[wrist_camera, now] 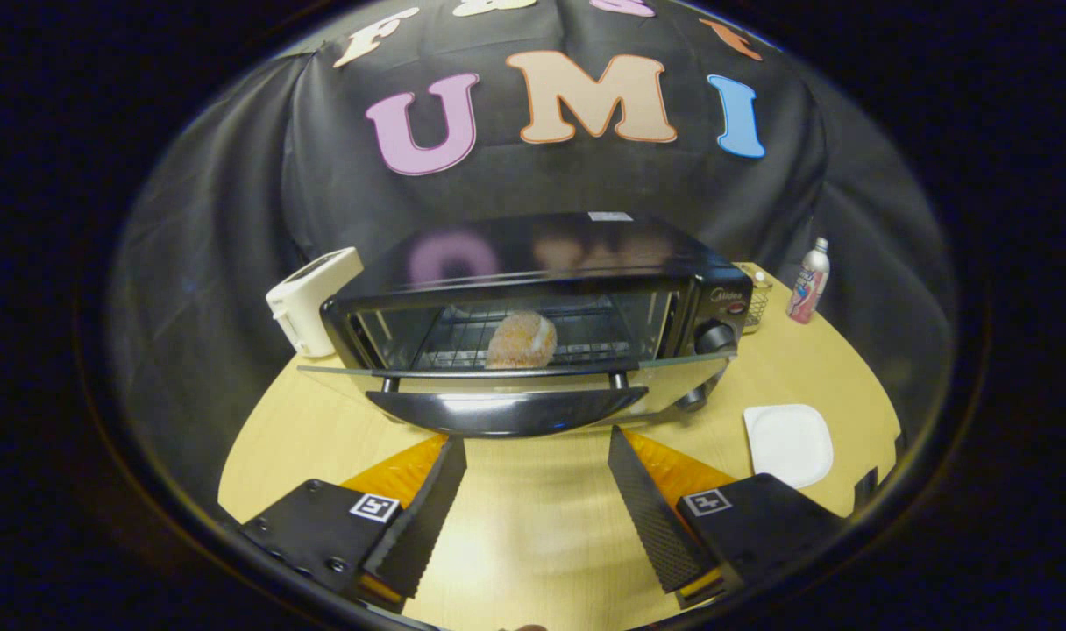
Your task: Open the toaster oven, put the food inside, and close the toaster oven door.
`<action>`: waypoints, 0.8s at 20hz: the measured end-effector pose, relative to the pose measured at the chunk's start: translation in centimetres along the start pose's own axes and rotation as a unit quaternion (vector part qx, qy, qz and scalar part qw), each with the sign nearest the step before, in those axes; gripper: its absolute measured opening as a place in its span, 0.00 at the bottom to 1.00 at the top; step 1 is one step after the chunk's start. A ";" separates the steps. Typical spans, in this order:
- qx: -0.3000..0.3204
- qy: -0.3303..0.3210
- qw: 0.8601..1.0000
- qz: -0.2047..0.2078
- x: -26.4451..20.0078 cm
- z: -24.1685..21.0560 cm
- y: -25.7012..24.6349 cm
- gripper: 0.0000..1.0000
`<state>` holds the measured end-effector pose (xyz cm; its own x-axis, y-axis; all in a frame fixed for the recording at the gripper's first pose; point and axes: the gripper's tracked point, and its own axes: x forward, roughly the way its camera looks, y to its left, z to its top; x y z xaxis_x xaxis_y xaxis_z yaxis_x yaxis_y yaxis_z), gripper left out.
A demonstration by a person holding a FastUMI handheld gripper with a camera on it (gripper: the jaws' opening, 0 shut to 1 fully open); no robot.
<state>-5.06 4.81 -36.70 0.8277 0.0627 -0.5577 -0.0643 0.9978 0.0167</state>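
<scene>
Bread roll point(521, 340) sits on toaster oven point(533, 298) rack; glass door point(507, 386) hangs open, closing remains. Tool point(533, 447) released, empty, just before door.

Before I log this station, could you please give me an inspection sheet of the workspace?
Surface: light wooden table, bare between the tongs.
Job's things: oven with door folded down open; bun on the rack inside.
Clutter: white plate right of the oven, bottle behind it, glass jar beside the oven, white toaster to the oven's left.
Grippers: tongs open, holding nothing, just short of the door.
Cables: nothing seen.
Surroundings: black cloth wall behind the table.
</scene>
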 end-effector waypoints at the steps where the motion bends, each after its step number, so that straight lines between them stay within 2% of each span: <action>1: 0.006 -0.004 1.000 0.000 0.4 0.5 0.1 1.00; 10: 0.002 -0.027 1.000 -0.001 0.6 3.8 -0.1 1.00; 13: -0.001 -0.065 0.998 -0.006 -1.4 7.3 -1.0 1.00; 16: -0.004 -0.131 0.991 -0.004 -4.3 13.4 -1.8 1.00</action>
<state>-1.06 3.08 -23.20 0.9446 0.0590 -0.3229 -0.0600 0.9982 0.0068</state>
